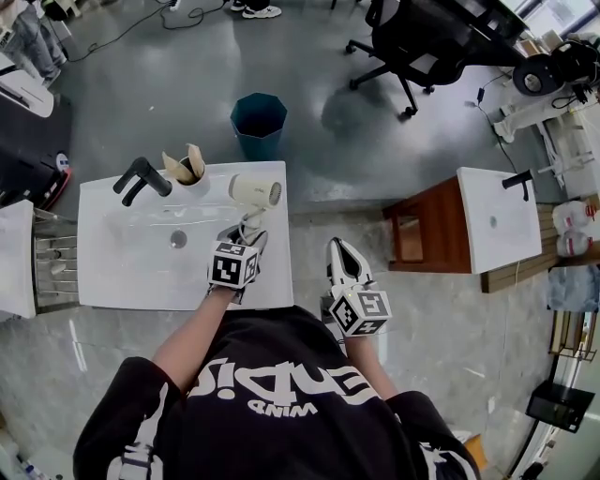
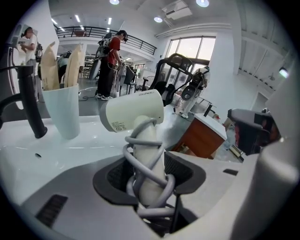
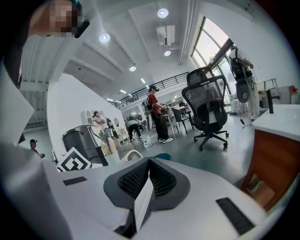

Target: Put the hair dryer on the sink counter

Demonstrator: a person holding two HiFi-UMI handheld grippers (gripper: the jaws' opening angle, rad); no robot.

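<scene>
You had the left gripper (image 1: 246,231) clamped on the dryer (image 1: 255,191) handle, two o'clock of the drain (image 1: 178,239); right gripper (image 1: 337,247) shut, empty. Next, likely: lower, release.

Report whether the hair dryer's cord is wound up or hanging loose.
Wound up: the grey cord loops around the hair dryer handle, held by the left gripper.

- Bright, even indoor light: round ceiling lamps (image 3: 162,12), daylight through tall window (image 2: 190,49).
- Soft glare on grey floor (image 1: 309,103) and white sink counter (image 1: 274,281); shadows faint.
- Fisheye bending, dark corners in both gripper views.
- hair dryer (image 2: 133,112) sharp, background softer.
</scene>
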